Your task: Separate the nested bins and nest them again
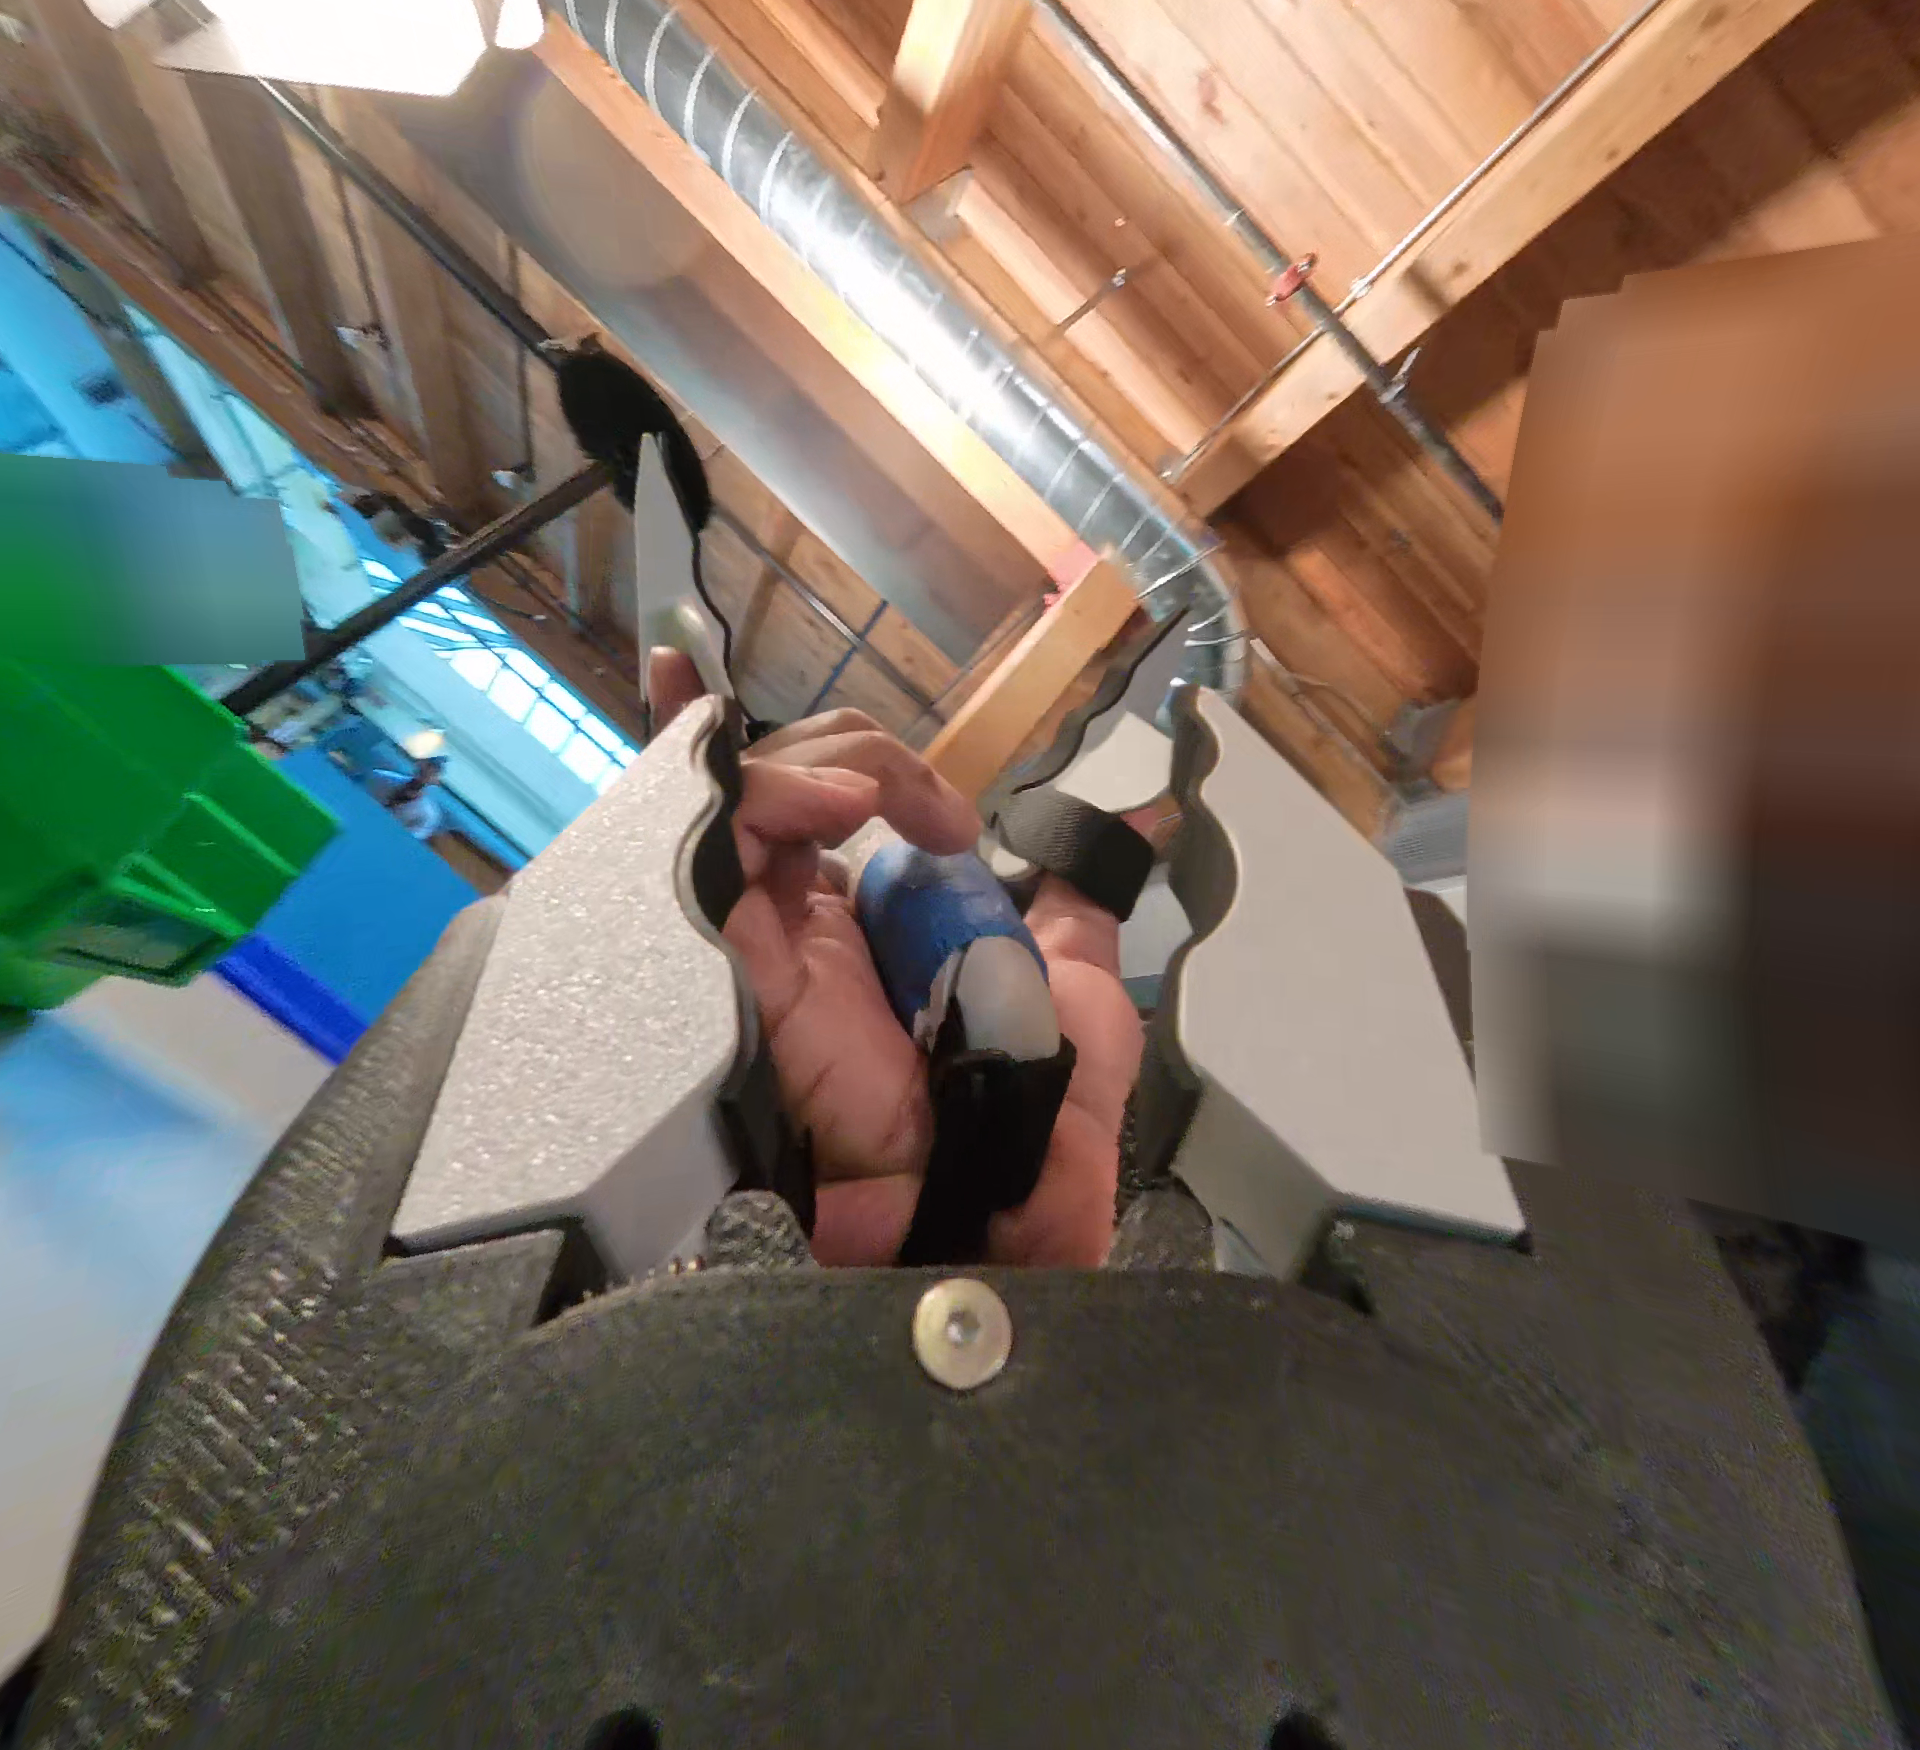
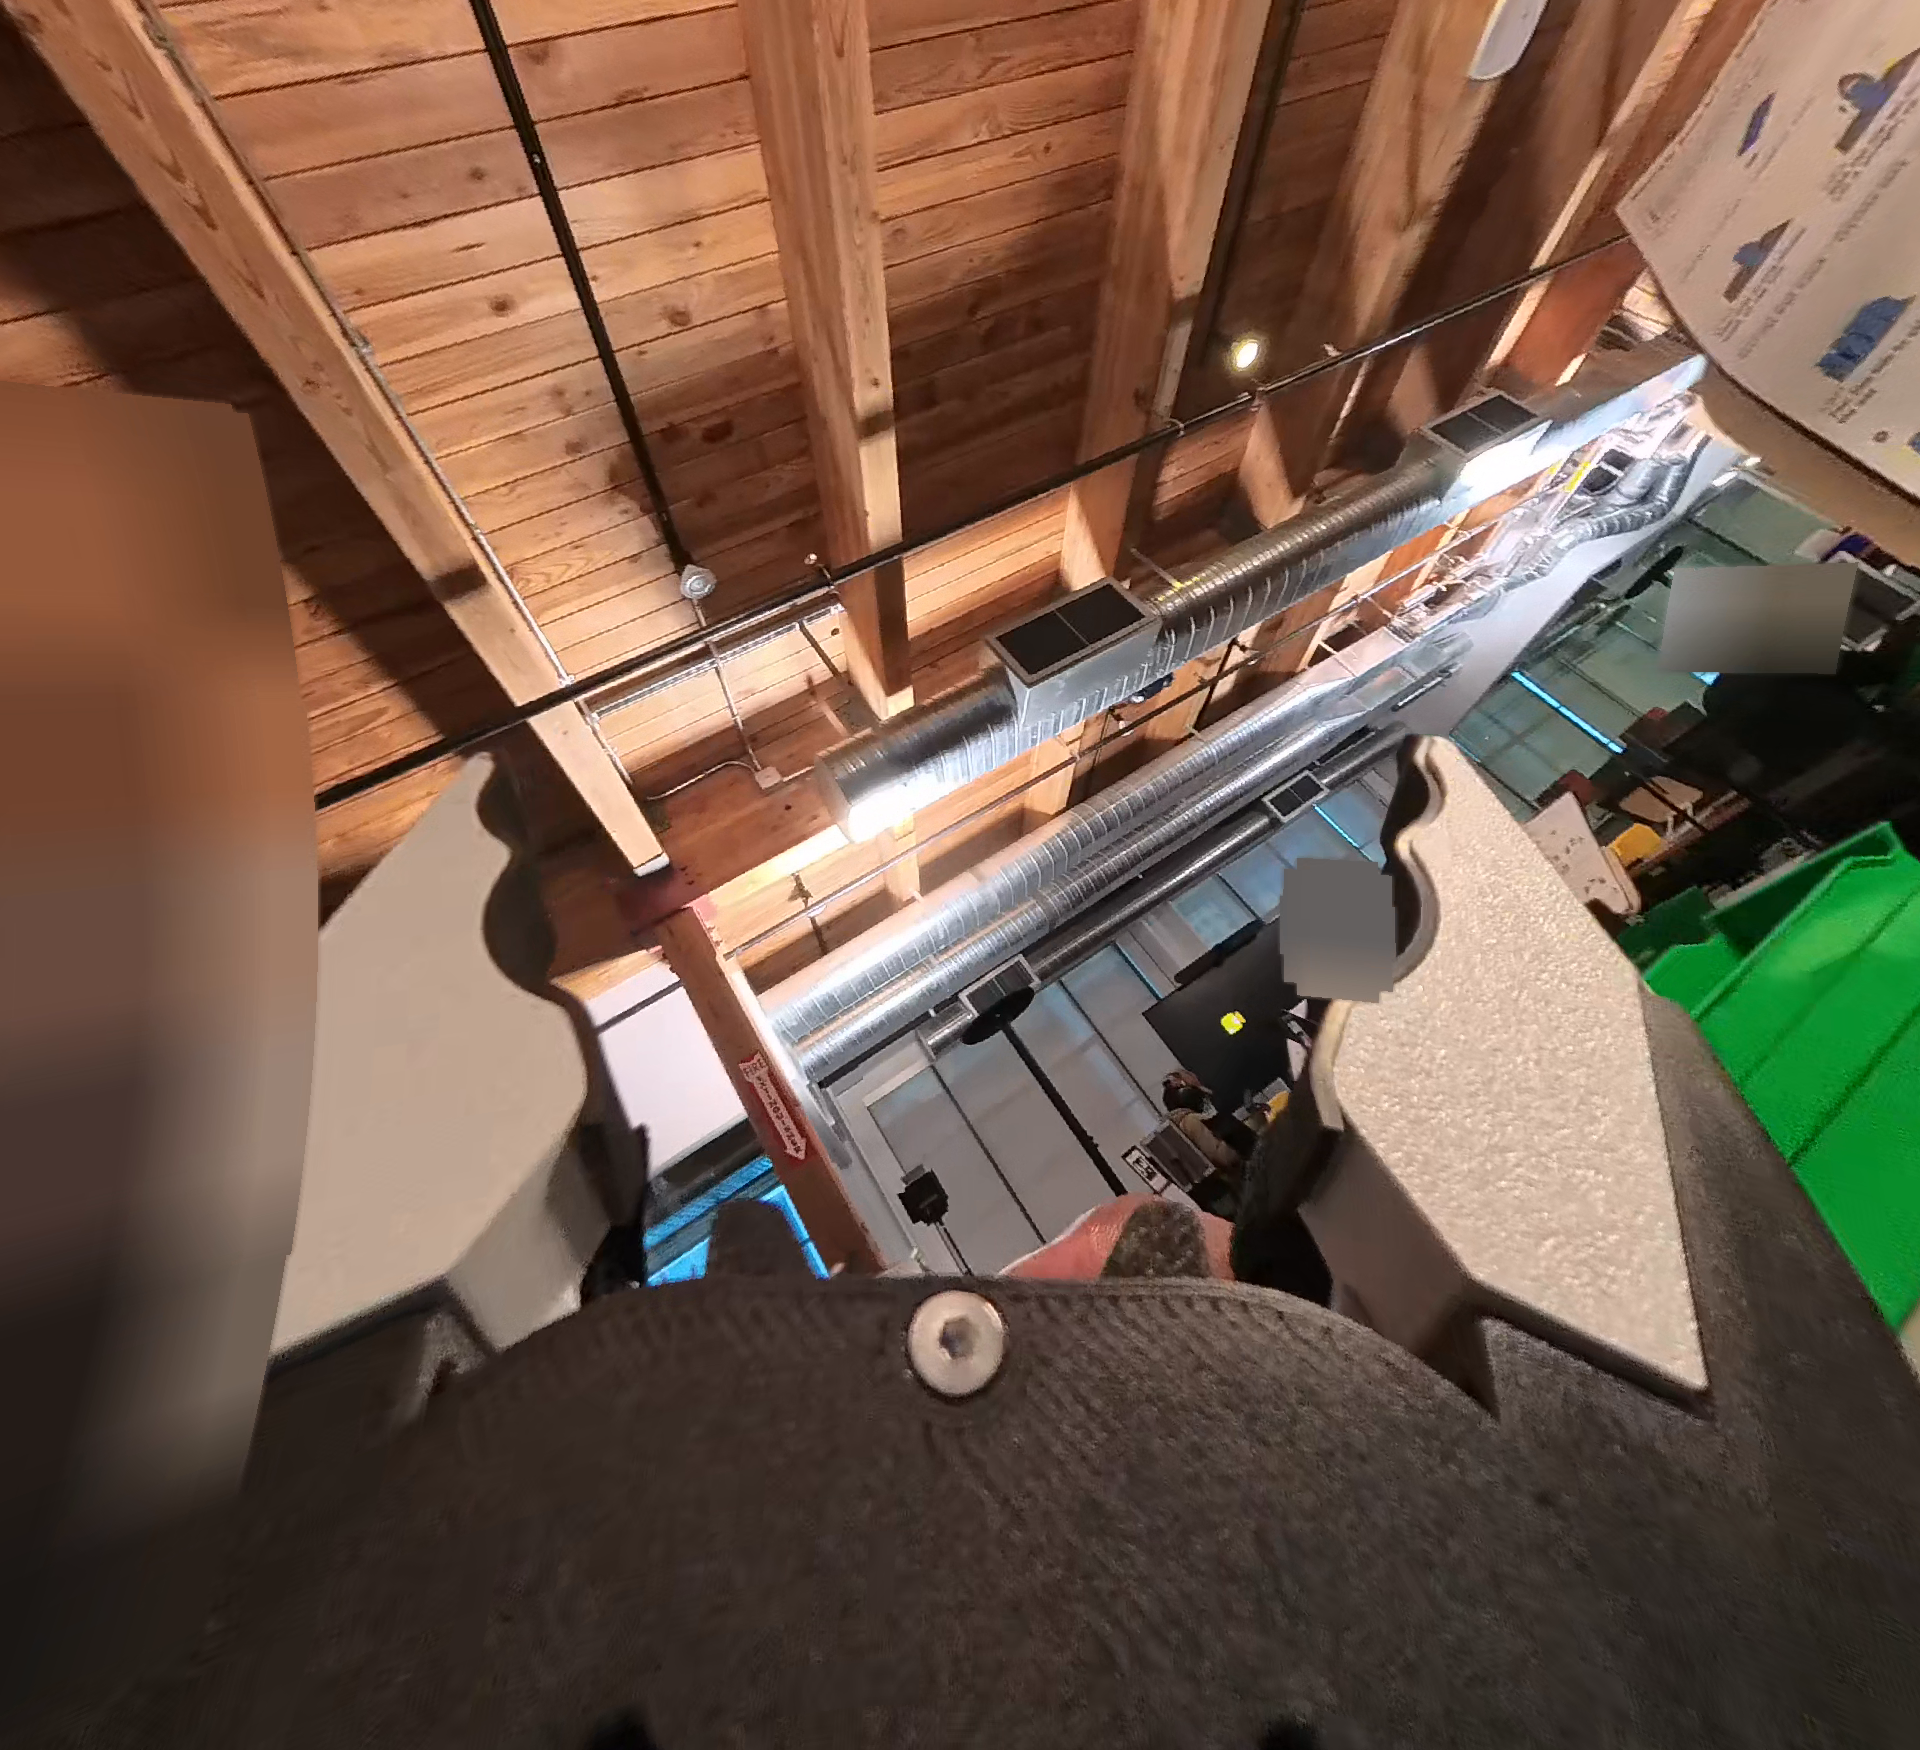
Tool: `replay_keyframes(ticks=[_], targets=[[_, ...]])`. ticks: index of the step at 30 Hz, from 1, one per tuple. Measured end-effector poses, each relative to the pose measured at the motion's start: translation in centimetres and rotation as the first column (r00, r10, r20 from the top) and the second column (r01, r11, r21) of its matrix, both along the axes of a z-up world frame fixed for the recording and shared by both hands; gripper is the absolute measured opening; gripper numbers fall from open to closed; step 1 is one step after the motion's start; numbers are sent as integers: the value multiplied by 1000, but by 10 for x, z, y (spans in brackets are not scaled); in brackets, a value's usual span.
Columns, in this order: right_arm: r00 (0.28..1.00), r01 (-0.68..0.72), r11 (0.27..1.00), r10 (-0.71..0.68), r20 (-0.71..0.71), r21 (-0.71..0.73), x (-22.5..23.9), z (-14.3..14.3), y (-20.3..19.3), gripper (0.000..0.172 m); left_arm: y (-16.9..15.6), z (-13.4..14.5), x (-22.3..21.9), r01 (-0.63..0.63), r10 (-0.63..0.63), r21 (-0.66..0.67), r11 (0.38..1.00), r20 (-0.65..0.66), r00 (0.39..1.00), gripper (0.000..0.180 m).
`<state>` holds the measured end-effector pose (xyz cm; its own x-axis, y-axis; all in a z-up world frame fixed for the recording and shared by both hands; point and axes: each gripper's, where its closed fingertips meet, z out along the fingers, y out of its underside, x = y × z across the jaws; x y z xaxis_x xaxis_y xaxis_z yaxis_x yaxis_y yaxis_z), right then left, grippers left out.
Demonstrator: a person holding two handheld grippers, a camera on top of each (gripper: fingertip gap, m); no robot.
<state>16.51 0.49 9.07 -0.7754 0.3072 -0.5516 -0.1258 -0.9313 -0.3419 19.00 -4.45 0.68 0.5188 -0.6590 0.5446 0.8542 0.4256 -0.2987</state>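
Both grippers point up towards the wooden ceiling. My left gripper is open, with nothing between its pads. Beyond it a hand holds the right gripper by a blue grip; that gripper's two light fingers stand apart. My right gripper is wide open and empty, with only ceiling and ducts behind it. Green bins sit at the left edge of the left wrist view and also show at the right edge of the right wrist view. Neither gripper touches them.
A blue panel and a pale table surface lie below the bins. A printed sheet hangs at the upper right. Metal ducts and wooden beams run overhead. People stand far off.
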Motion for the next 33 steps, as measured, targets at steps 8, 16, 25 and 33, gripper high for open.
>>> replay_keyframes(ticks=[8,16,25,33], targets=[[995,0,996,-9,102,92,-16,-32,-3,149,1,-15,-8,-82,73,-116,990,-79,994,80],[920,15,935,-152,361,355,-64,-106,8,126,-30,-38,-79,-429,353,-429,795,-247,902,81],[806,-38,818,-314,502,574,-84,-161,19,101,-187,17,-236,-784,523,-621,6,-666,532,78],[742,-136,829,-278,610,543,-99,-179,17,97,-246,-19,-376,-494,294,-732,-469,-657,695,130]])
